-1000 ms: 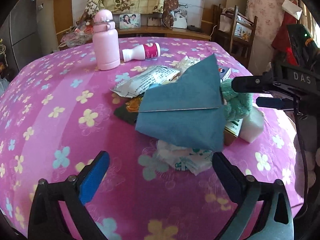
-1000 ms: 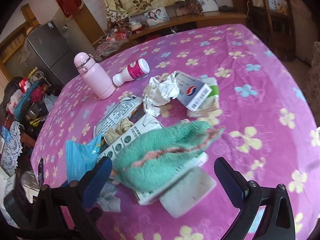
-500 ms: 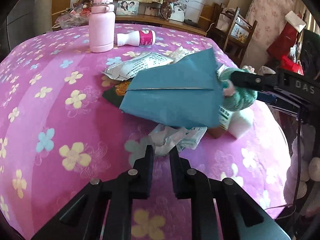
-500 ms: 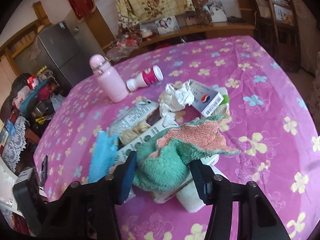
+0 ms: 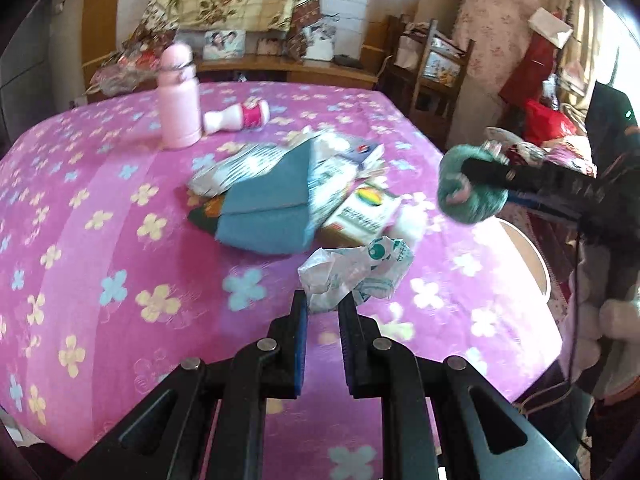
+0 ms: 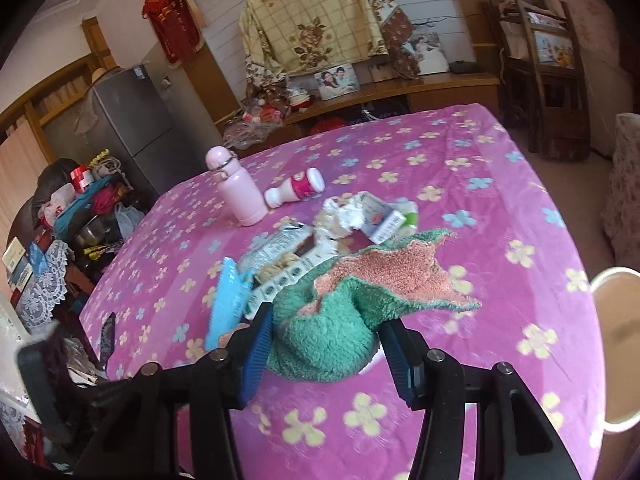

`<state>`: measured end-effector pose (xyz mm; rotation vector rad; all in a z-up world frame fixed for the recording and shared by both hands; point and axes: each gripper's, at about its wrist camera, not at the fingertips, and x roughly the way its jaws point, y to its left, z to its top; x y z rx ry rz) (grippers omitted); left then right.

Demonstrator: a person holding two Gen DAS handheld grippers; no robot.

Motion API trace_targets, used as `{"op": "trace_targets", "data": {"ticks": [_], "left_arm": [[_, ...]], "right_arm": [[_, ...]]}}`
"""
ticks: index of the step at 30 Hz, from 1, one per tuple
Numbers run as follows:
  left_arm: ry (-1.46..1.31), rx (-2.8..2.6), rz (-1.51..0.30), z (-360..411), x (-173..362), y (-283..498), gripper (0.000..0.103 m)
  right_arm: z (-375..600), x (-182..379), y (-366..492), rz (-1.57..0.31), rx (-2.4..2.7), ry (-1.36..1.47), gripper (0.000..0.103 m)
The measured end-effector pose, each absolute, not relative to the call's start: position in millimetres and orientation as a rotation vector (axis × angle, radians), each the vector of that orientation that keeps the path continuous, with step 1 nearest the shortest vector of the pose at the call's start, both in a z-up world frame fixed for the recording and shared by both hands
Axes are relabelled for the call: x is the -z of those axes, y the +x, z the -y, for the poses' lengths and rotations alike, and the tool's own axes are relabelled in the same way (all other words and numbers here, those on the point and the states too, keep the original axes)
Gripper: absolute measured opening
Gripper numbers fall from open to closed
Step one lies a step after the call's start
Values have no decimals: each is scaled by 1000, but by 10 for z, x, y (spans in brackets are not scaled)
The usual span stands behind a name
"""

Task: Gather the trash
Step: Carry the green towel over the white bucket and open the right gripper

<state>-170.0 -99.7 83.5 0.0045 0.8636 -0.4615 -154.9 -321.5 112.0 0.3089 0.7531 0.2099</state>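
Right now you are mid-pickup with both hands. Your left gripper (image 5: 323, 304) has its fingers drawn close together on the near edge of the crumpled plastic wrapper (image 5: 356, 270), which juts out beyond the fingertips, apparently just clear of the tablecloth (image 5: 120, 240). Your right gripper (image 6: 326, 332) is clamped on the green and pink cloth (image 6: 352, 312), which bulges between the fingers and fans out ahead of them, above the cloth-covered table.

I judge the next move to be carrying both loads to a bin; none is surely visible, though a pale round rim (image 6: 616, 344) shows right of the right fingers. Keep the squeeze firm: the wrapper is slippery and thinly held.

Counting outward past the left fingertips: one blue folded sheet (image 5: 268, 208), one rainbow-marked carton (image 5: 362, 212) to its right, one silver printed packet (image 5: 236, 168), one small blue-and-white box (image 5: 366, 152). Farthest stand one upright pink flask (image 5: 179, 100) and one small white bottle (image 5: 240, 118) on its side, touching or just beside it.
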Motion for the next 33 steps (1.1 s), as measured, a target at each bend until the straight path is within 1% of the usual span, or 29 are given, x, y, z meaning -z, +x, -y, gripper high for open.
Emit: {"op": "trace_targets", "data": {"ticks": [6,15,27,33], "left_arm": [[40,540,-845,1440,-987,-1747,16],[117,683,-861,2473,-987,-1776,16],[189,842,-926,3844,-854,-1783,16],[200,856,-962,4314,-683,-1684,16]], "right_arm": [[3599,-1101,-1792,-752,-134,304,56],[4515,-956,-2159,-772,51,338,56],[5928,-513,-2573,-832,354,416,56],[6345,-293,-2641,-849,417,470,58]]}}
